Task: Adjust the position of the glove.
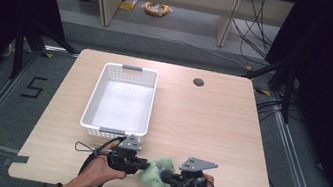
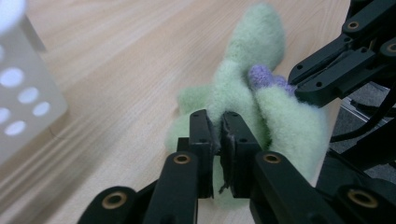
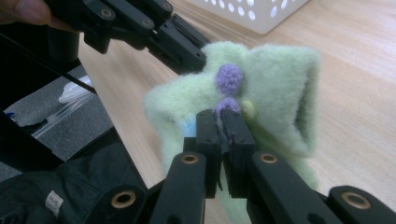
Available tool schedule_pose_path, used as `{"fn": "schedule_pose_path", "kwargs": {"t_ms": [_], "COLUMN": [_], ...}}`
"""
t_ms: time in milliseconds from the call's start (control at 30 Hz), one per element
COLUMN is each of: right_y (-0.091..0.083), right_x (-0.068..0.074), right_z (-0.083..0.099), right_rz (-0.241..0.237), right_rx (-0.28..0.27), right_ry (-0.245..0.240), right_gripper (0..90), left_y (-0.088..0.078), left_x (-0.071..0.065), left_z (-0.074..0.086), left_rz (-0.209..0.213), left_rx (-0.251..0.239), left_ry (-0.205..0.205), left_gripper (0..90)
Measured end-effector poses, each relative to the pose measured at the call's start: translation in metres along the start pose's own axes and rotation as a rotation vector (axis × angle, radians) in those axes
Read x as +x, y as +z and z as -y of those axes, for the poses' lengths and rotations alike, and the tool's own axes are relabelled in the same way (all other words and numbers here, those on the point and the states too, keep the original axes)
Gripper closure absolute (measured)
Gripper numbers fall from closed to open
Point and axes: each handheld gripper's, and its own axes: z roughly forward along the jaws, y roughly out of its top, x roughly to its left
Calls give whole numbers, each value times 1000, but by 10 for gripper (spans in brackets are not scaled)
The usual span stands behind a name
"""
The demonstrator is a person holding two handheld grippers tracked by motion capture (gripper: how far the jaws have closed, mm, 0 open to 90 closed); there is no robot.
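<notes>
Grippers pinch a soft green fleece piece at the table's near edge

Jaws of the left gripper (image 2: 217, 128) are pressed together on a fold of the green fleece garment (image 1: 156, 173); the right gripper (image 3: 223, 123), facing it from the other side, nips the cloth just below the purple pompoms (image 3: 229, 78). Between them the piece hangs bunched, above the table (image 1: 210, 125). It looks light, limp and compressible, so seams or thick folds give the surest hold. Beyond the left gripper stands the white basket (image 1: 104, 89).
</notes>
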Motion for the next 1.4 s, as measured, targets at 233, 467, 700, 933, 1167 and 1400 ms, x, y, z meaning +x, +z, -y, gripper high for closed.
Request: {"fn": "schedule_pose_path", "kwargs": {"t_ms": [233,467,700,933,1167,1400], "right_y": [5,12,9,-5,4,22], "right_x": [-12,-23,-29,-38,-50,-55], "right_z": [0,-2,-6,-16,-24,-26], "right_rz": [-17,-18,-29,5,30,-20], "right_rx": [2,8,-1,-42,8,62], "right_ry": [68,75,85,44,30,62], "right_gripper": [745,673,601,598,603,617], "left_y": [3,2,-9,-26,-25,-10], "left_x": [5,6,11,-2,-17,-20], "left_z": [5,7,9,16,26,29], "left_rz": [-18,-48,-87,-72,-24,-7], "left_rx": [9,7,5,-61,-55,-29], "left_ry": [-26,-38,-64,-89,-77,-54], "left_gripper": [675,571,476,454,454,515]}}
